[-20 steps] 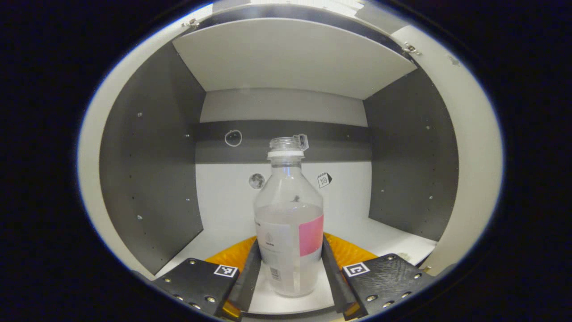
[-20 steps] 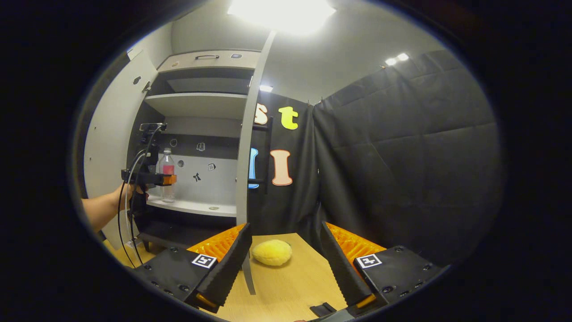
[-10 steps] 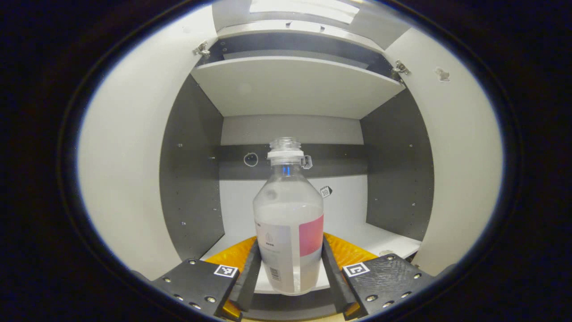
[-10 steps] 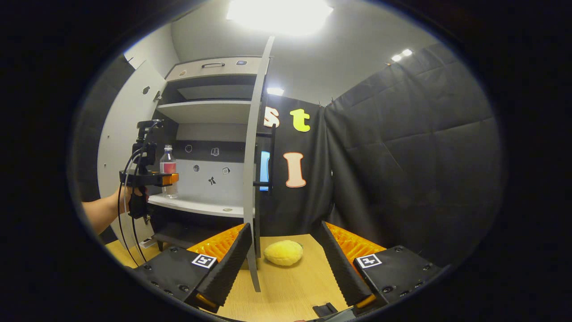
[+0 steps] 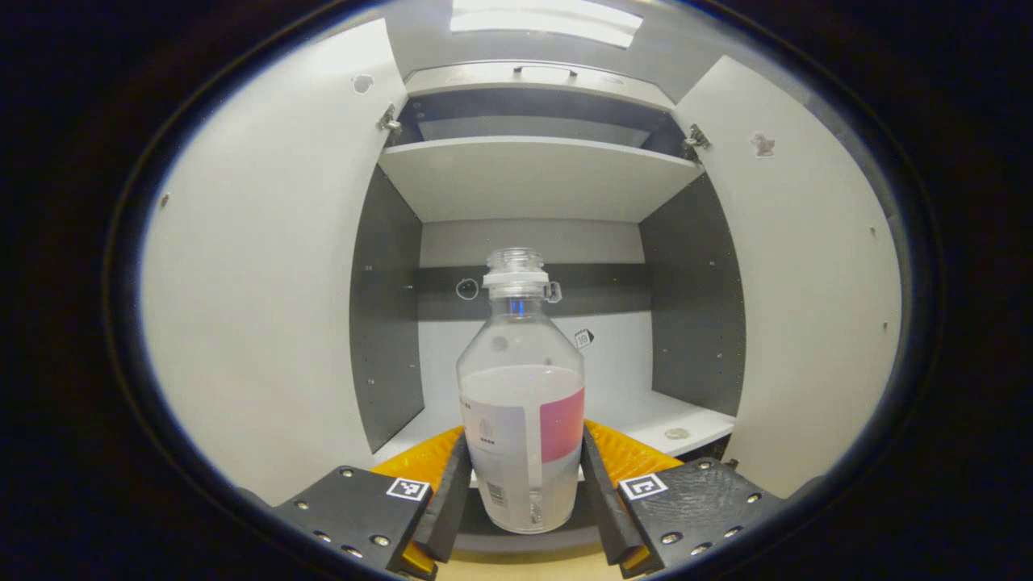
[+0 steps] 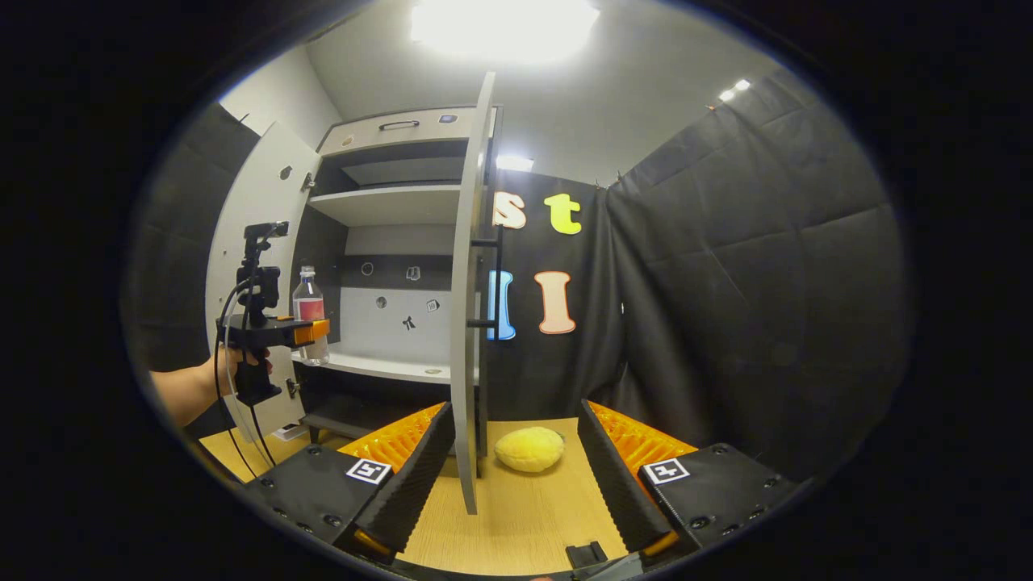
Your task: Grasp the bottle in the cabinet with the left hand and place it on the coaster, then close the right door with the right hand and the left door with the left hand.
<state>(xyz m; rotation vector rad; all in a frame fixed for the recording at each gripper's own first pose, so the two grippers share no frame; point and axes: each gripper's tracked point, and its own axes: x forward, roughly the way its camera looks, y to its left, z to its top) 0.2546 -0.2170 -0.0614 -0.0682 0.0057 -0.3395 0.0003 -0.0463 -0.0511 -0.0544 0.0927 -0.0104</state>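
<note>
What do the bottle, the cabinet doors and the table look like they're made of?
Bottle: looks like clear plastic with a glossy film label; the shelf behind shows through it and the liquid line is visible.
Cabinet doors: probably laminated board, matte pale grey, flat, with metal hinges and small drilled holes.
Table: light wood or wood-look laminate; fine straight grain shows, the look leaves it open.

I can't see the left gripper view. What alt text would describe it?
A clear bottle with a pink label, partly filled, stands upright, clamped between the left gripper's two fingers. Behind it is an open cabinet with a shelf above and both doors swung wide.
</note>
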